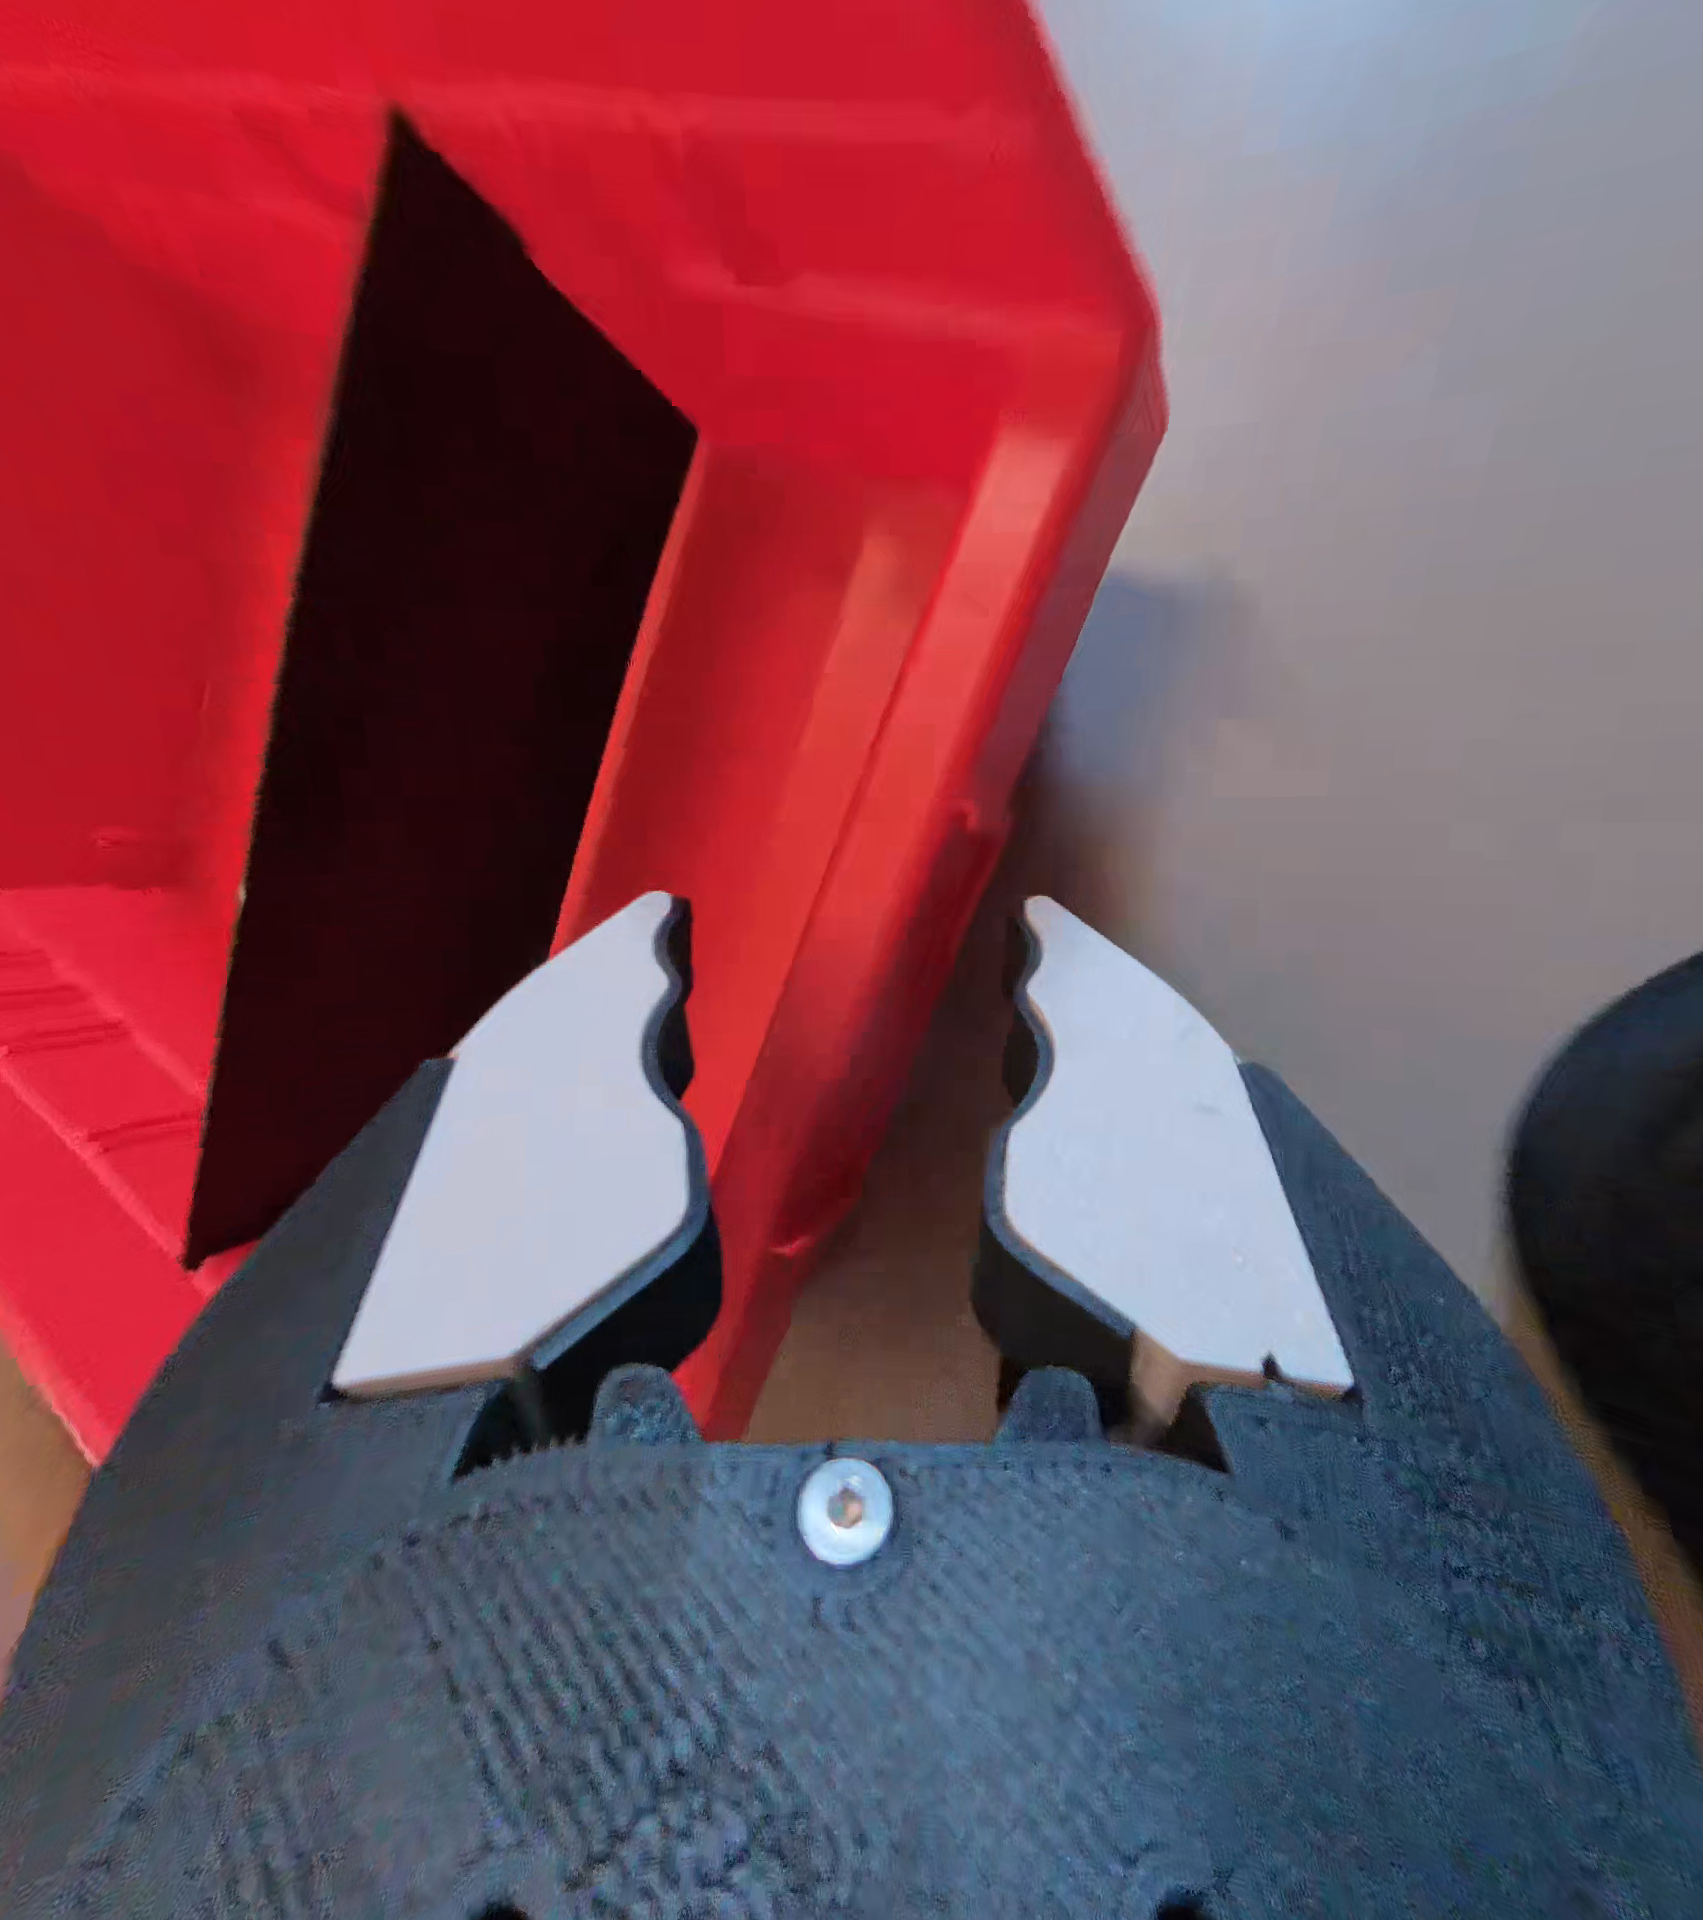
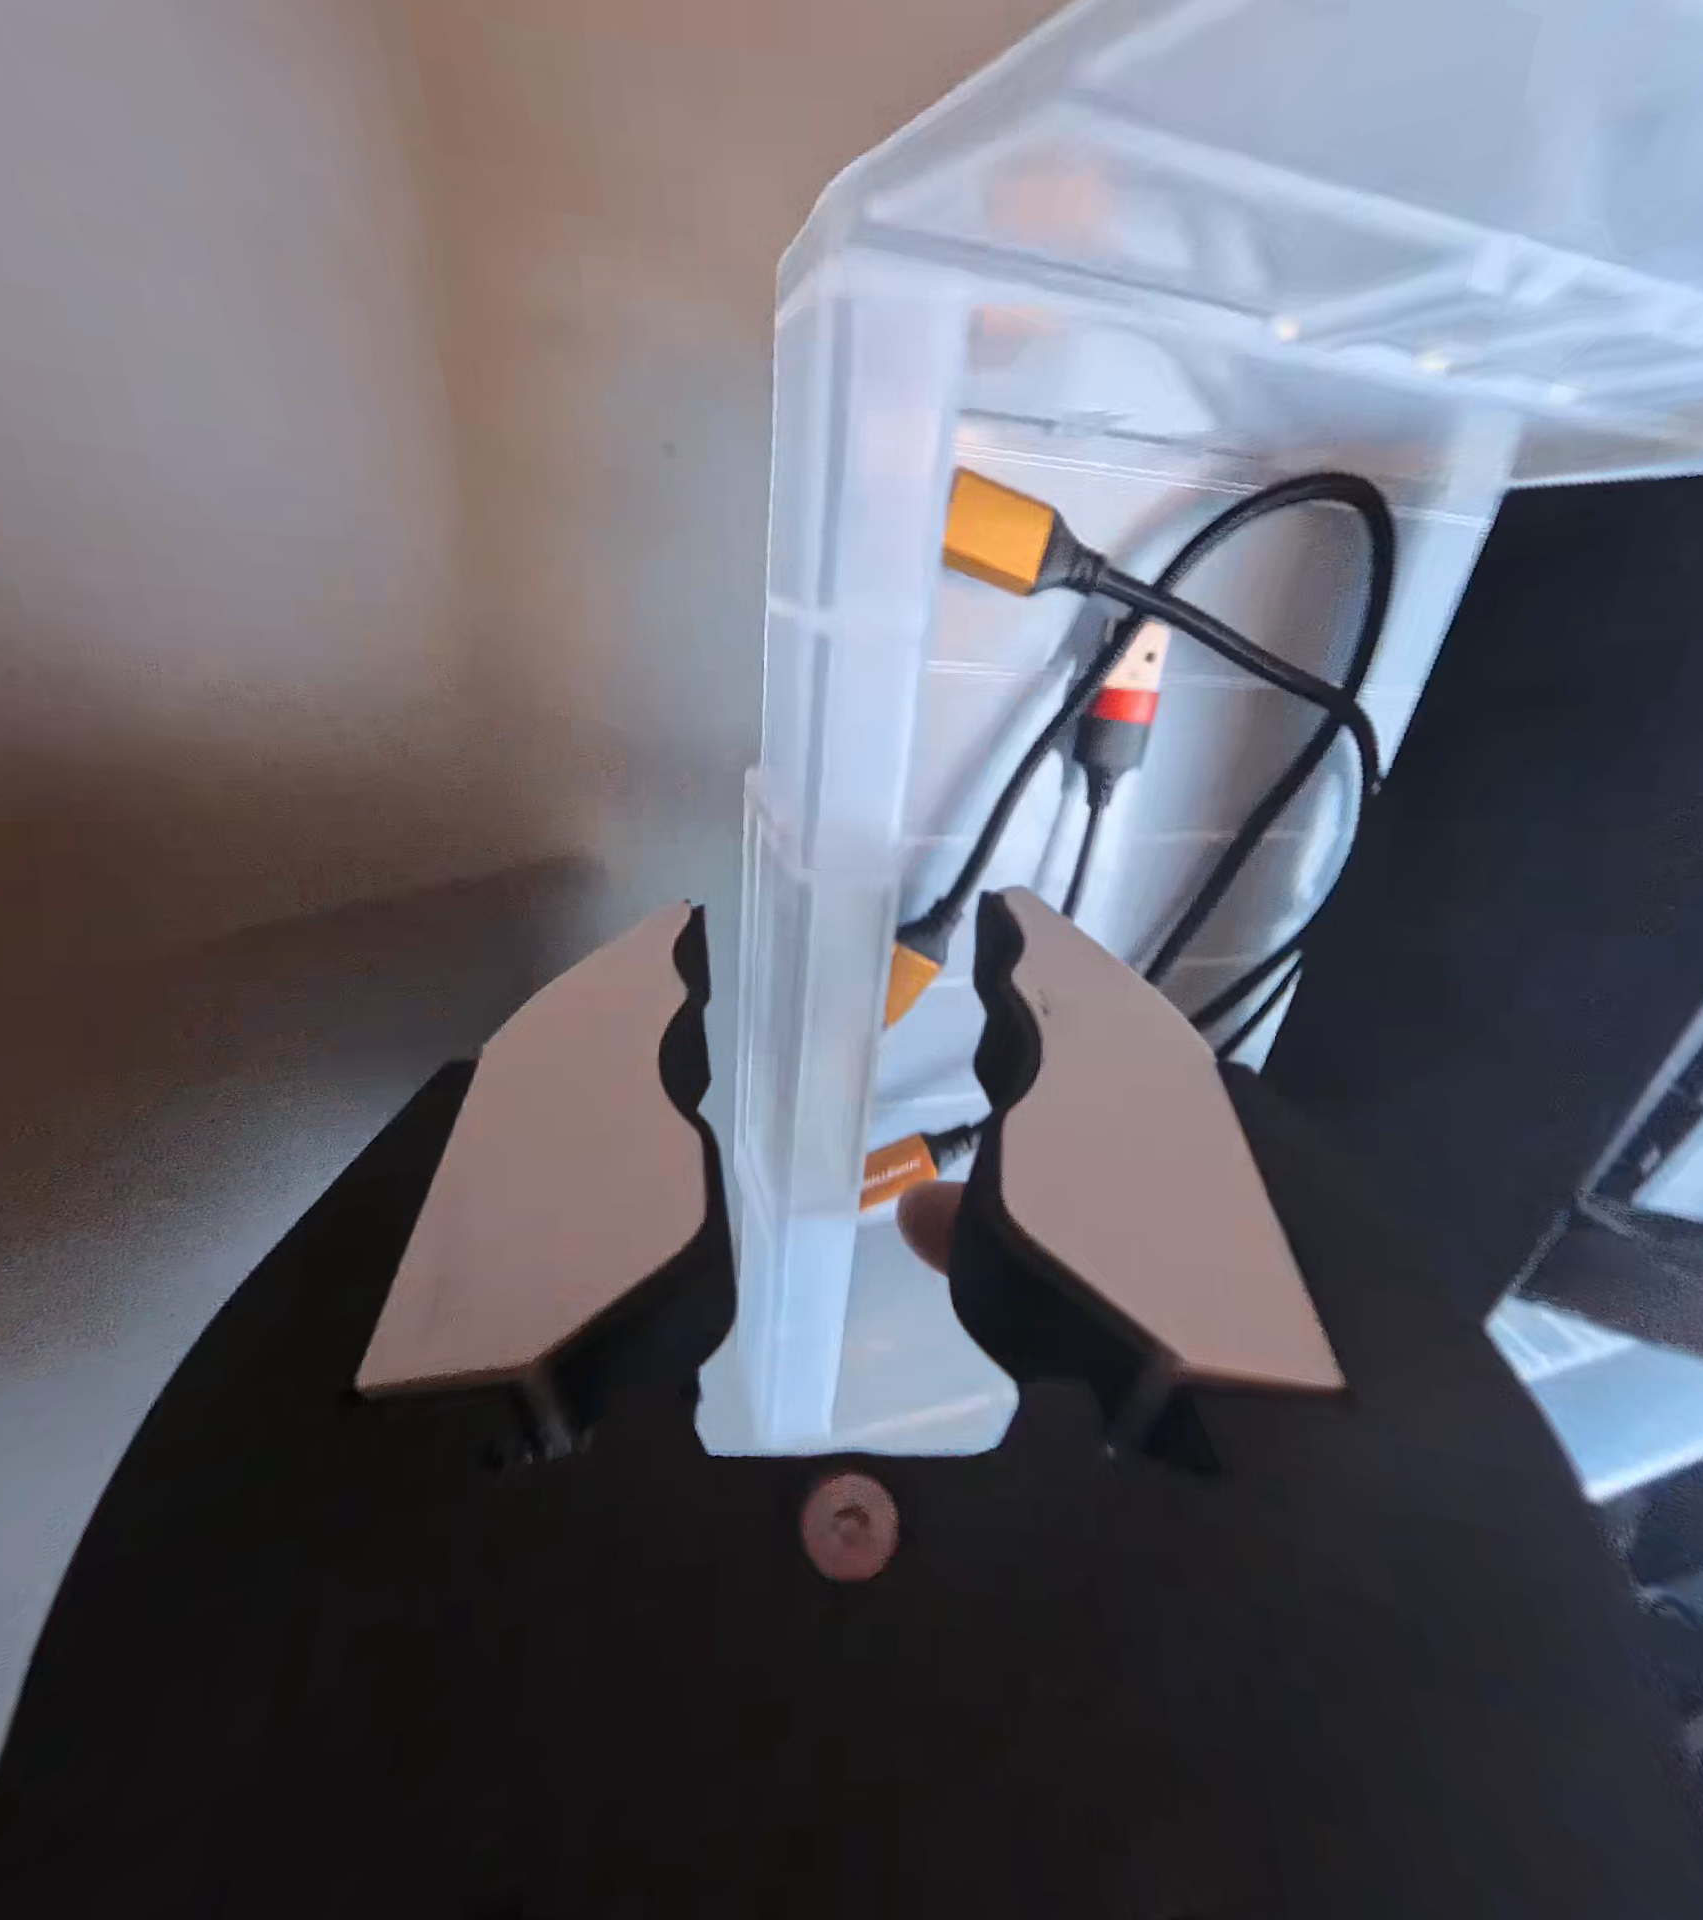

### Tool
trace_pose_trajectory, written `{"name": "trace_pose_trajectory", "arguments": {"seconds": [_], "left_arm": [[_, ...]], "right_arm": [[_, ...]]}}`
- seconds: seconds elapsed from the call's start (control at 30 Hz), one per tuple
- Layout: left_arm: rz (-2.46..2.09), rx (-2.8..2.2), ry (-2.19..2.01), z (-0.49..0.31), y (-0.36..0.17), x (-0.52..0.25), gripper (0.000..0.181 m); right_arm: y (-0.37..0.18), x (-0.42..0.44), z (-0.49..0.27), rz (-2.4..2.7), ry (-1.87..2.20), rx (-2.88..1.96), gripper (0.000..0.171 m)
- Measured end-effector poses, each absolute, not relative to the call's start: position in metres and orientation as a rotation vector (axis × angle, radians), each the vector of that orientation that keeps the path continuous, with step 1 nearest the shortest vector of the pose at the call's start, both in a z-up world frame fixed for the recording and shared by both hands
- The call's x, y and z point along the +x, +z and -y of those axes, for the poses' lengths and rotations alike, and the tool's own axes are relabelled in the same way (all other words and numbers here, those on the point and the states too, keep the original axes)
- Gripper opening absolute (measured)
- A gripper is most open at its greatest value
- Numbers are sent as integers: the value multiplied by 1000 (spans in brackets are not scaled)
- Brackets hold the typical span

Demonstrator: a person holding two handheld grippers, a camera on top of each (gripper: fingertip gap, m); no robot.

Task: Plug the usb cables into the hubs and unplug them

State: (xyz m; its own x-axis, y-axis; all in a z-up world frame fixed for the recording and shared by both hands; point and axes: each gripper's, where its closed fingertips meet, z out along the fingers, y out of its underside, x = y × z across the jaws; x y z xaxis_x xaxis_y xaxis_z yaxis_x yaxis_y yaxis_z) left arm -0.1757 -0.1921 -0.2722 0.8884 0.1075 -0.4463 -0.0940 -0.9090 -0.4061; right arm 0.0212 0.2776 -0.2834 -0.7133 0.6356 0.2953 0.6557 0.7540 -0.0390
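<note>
In the right wrist view a clear plastic bin (image 2: 826,623) holds several USB cables. One orange plug (image 2: 998,535) lies high, a red and silver plug (image 2: 1127,696) sits below it, and two more orange plugs (image 2: 909,982) are lower, joined by black cords (image 2: 1242,644). My right gripper (image 2: 842,920) is open, with the bin's near corner wall between its fingers. In the left wrist view my left gripper (image 1: 852,914) is open and empty, with the edge of a red plastic bin (image 1: 826,312) in front of the gap. I see no hub.
A black flat panel (image 1: 473,675) stands inside the red bin. A dark rounded object (image 1: 1678,1247) lies to the right of the left gripper on a brown surface (image 1: 888,1299). A black panel (image 2: 1574,831) and a silver laptop-like item (image 2: 1657,1382) stand right of the clear bin. Some 50 centimeters of space lies between my two pairs of fingers. About 6 centimeters separates my right fingertips from the orange plug (image 2: 998,535).
</note>
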Motion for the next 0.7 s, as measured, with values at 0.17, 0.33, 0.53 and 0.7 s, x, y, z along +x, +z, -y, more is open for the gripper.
{"name": "trace_pose_trajectory", "arguments": {"seconds": [0.17, 0.33, 0.53, 0.7], "left_arm": [[-264, -2676, 799, 173, -287, -183, 32], [-360, -2619, 845, 128, -286, -174, 30], [-650, -2487, 749, 53, -285, -125, 31], [-733, -2360, 655, 6, -282, -96, 35]], "right_arm": [[-295, 8, -253, 2757, -172, -881, 30], [-294, 20, -207, 2768, -198, -748, 32], [-292, 45, -134, 2740, -99, -519, 33], [-275, 59, -92, 2539, 41, -453, 36]]}}
